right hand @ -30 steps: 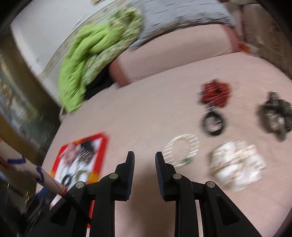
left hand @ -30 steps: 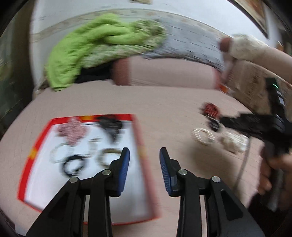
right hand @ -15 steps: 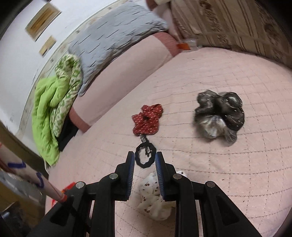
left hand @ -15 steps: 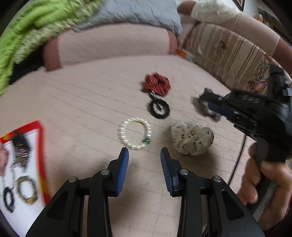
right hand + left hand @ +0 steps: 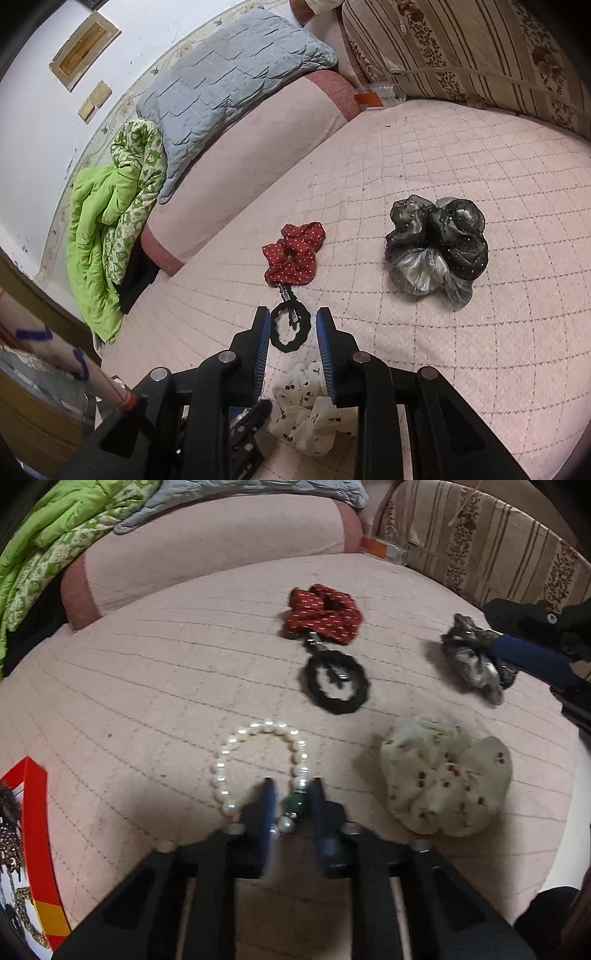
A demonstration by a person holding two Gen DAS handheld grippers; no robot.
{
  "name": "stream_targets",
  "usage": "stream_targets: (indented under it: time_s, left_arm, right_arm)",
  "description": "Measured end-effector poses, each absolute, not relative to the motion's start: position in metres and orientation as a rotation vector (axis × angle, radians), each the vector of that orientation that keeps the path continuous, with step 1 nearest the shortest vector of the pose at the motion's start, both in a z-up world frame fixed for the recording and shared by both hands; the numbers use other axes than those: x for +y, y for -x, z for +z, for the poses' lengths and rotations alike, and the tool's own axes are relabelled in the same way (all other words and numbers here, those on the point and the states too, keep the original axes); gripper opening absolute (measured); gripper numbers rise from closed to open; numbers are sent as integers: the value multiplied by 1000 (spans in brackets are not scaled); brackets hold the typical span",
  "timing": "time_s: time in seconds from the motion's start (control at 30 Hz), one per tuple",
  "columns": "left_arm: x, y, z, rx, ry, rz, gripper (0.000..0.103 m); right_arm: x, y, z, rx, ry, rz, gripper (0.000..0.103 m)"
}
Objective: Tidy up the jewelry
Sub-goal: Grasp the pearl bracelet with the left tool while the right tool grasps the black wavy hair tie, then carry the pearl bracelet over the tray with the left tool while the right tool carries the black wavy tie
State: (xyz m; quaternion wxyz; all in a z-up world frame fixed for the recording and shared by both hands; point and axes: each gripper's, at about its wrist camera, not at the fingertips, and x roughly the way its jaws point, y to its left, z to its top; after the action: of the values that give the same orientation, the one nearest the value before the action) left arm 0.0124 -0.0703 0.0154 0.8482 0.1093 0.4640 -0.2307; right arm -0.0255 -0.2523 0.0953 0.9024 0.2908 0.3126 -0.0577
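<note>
The left gripper [image 5: 291, 805] is low over the pink quilted bedspread [image 5: 166, 672], and its two blue pads stand on either side of the dark green bead [image 5: 296, 802] of the white pearl bracelet [image 5: 258, 768]. The jaws are narrow around this bead, but I cannot tell if they already press it. The rest of the bracelet lies flat on the bedspread in front of the gripper.

The right gripper [image 5: 291, 325] is open and holds nothing. Seen between its pads lies the black wavy ring hair tie [image 5: 290, 330], attached to the red dotted fabric scrunchie [image 5: 295, 253]. A cream scrunchie with cherry print [image 5: 310, 410] lies under this gripper. A dark grey sheer scrunchie [image 5: 436, 243] lies to the right, apart. The red-rimmed white tray [image 5: 35, 834] with jewelry is at the left edge.
</note>
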Motion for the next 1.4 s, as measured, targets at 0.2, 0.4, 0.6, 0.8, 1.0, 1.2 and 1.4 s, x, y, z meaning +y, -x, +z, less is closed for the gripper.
stream_targets:
  time_s: [0.2, 0.4, 0.6, 0.8, 1.0, 1.2, 1.4]
  left_arm:
    - [-41, 6, 19, 959, -182, -475, 11]
    - [-9, 33, 30, 915, -85, -491, 11]
    - [1, 37, 37, 862, -35, -528, 11]
    - [1, 29, 35, 864, 12, -560, 11]
    - [9, 25, 40, 841, 52, -549, 11]
    - [14, 32, 49, 795, 46, -528, 11]
    - [23, 41, 62, 747, 56, -492, 11]
  right_arm:
    - [-234, -3, 89, 736, -495, -39, 30]
    - [-199, -43, 74, 840, -356, 74, 30]
    - [-194, -75, 44, 950, -284, 54, 30]
    - [-189, -89, 23, 1021, -213, 27, 26]
    - [-180, -87, 32, 980, -151, 38, 9]
    - [-201, -48, 88, 690, -289, 120, 9]
    - [-192, -12, 107, 590, -313, 141, 9]
